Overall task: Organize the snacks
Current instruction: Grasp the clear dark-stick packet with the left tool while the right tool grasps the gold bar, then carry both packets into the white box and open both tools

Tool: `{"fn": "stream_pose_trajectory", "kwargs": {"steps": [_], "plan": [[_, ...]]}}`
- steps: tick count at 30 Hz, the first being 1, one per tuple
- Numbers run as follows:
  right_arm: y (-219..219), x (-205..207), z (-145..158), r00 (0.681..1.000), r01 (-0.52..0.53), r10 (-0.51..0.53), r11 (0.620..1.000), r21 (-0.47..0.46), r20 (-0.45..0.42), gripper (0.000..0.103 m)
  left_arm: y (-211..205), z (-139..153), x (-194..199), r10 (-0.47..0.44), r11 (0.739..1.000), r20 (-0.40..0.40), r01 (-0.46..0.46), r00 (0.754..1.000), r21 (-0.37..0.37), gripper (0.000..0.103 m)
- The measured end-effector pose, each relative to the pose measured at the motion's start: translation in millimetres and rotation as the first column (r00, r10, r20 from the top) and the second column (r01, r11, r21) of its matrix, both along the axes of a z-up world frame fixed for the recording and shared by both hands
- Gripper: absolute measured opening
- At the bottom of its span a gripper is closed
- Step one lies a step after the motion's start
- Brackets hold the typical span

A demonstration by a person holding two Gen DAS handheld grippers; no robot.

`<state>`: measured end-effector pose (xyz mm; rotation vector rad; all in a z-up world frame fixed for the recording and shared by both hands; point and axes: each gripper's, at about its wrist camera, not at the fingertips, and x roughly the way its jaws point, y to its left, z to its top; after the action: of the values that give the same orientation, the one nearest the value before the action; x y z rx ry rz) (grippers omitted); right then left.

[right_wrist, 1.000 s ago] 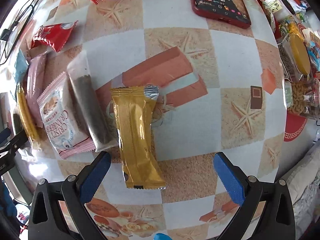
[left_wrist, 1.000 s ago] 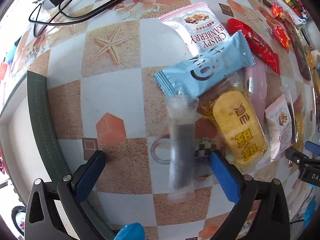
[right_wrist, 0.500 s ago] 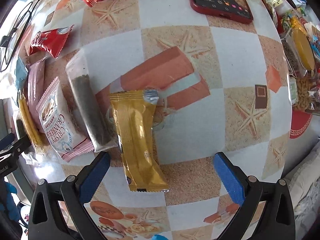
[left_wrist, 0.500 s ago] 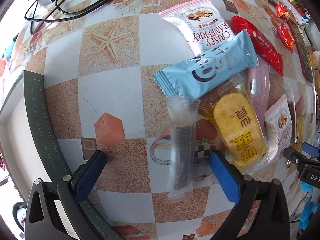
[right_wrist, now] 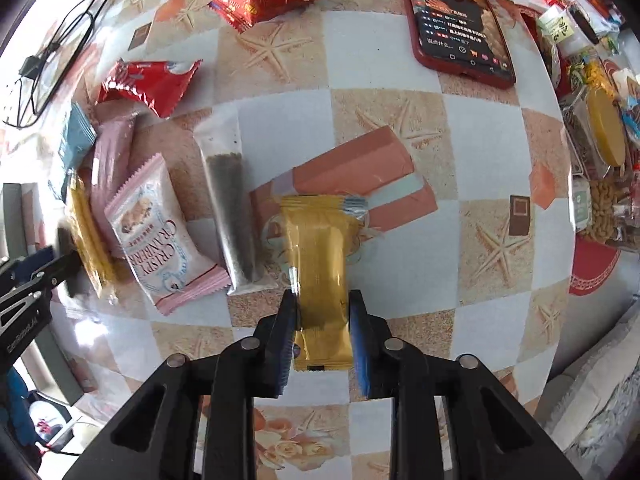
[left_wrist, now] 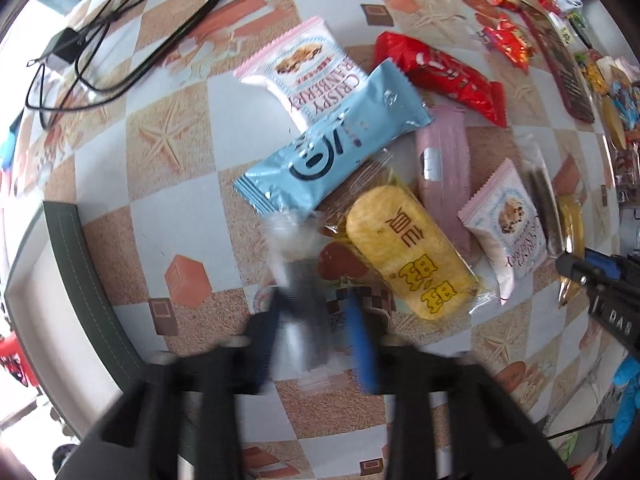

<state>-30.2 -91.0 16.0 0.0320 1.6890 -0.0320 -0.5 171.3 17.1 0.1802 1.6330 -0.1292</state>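
Note:
My left gripper (left_wrist: 314,320) is shut on a clear packet with a dark stick inside (left_wrist: 302,304); the view there is blurred by motion. Beyond it lie a light blue packet (left_wrist: 332,148), a yellow rice cracker packet (left_wrist: 408,252), a pink-and-white cranberry packet (left_wrist: 308,68), a mauve bar (left_wrist: 442,168) and a red packet (left_wrist: 440,76). My right gripper (right_wrist: 322,320) is shut on a gold packet (right_wrist: 318,268), which lies on the table. Left of it are a second clear dark-stick packet (right_wrist: 230,204) and another cranberry packet (right_wrist: 160,236).
A red phone (right_wrist: 460,20) lies at the far right of the checkered tablecloth (right_wrist: 400,76). Black cables (left_wrist: 108,36) lie at the far left. A dark green table edge (left_wrist: 88,288) runs on the left. More snack bags and jars (right_wrist: 600,152) crowd the right side.
Both grippers have closed: the left one on the clear dark-stick packet, the right one on the gold packet. Both cameras have moved forward.

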Motion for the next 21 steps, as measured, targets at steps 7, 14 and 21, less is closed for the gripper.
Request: {"fn": "stream_pose_trajectory", "kwargs": {"steps": [7,14,21], "plan": [[-18,-8,14,0.997,0.075,-0.078,0.991,0.107,0.021,0.026,13,30,-5,0.023,0.994,0.020,-0.021,1.000,-0.111,0.017],[-11,-22,36,0.994,0.089,-0.098,0.983,0.161,0.049,0.026,31,58,-19,0.025,0.988,0.054,-0.017,0.998,-0.153,0.017],[22,-14,62,0.996,0.024,-0.039,0.981,0.194,0.078,0.026,60,92,-46,0.044,0.982,0.109,-0.023,0.993,-0.186,0.017]]}}
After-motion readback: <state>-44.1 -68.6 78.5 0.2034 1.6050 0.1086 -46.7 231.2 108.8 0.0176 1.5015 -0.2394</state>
